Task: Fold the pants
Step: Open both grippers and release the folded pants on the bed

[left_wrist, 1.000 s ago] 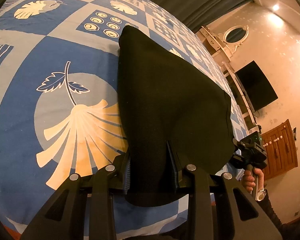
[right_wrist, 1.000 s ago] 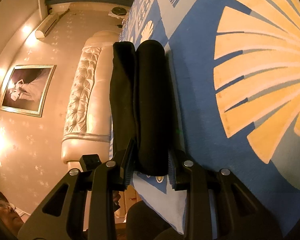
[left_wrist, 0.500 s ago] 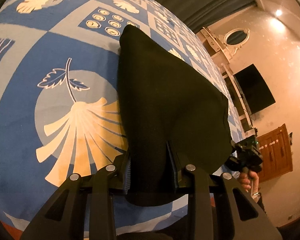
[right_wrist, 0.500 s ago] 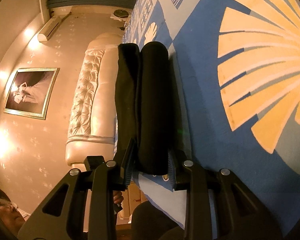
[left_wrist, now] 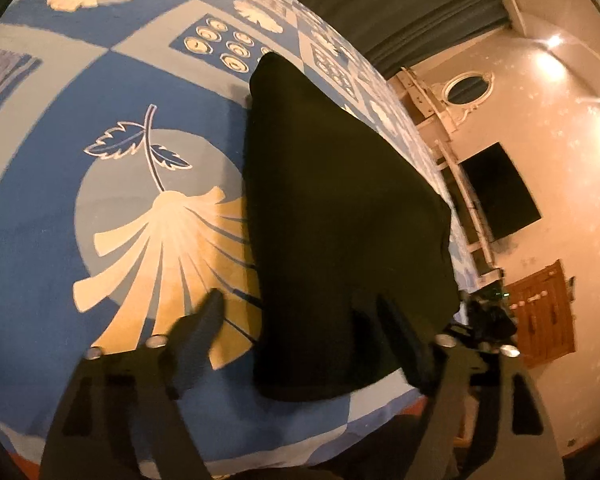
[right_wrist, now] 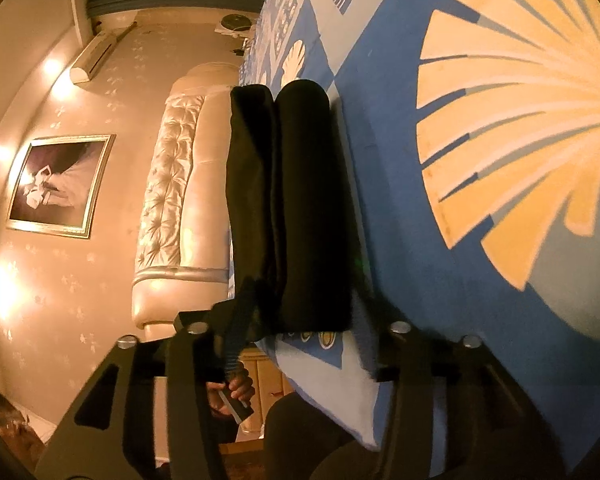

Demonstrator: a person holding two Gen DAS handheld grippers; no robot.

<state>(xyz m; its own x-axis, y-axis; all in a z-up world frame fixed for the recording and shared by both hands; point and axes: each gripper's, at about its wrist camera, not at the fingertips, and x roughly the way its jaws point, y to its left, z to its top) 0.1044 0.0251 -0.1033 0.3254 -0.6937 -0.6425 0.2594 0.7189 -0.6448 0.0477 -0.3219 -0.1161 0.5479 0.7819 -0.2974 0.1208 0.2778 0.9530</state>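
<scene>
The black pants (left_wrist: 340, 220) lie folded in a thick stack on the blue patterned bedspread (left_wrist: 60, 240), near its front edge. In the left wrist view my left gripper (left_wrist: 300, 312) is open, its fingers spread wide on either side of the near end of the pants. In the right wrist view the folded pants (right_wrist: 296, 208) show edge-on as two thick layers. My right gripper (right_wrist: 304, 300) is open, its fingers standing apart on both sides of the stack's end. The right gripper also shows in the left wrist view (left_wrist: 484, 316), beside the pants' right corner.
The bedspread (right_wrist: 460, 240) carries yellow fan motifs (left_wrist: 172, 264). A tufted headboard (right_wrist: 172, 184) is at the bed's end. A dark TV (left_wrist: 500, 192) and a wooden cabinet (left_wrist: 548, 312) stand by the wall past the bed's edge.
Both grippers have opened and let go of the pants. The folded stack now rests on the bedspread between the spread fingers.
</scene>
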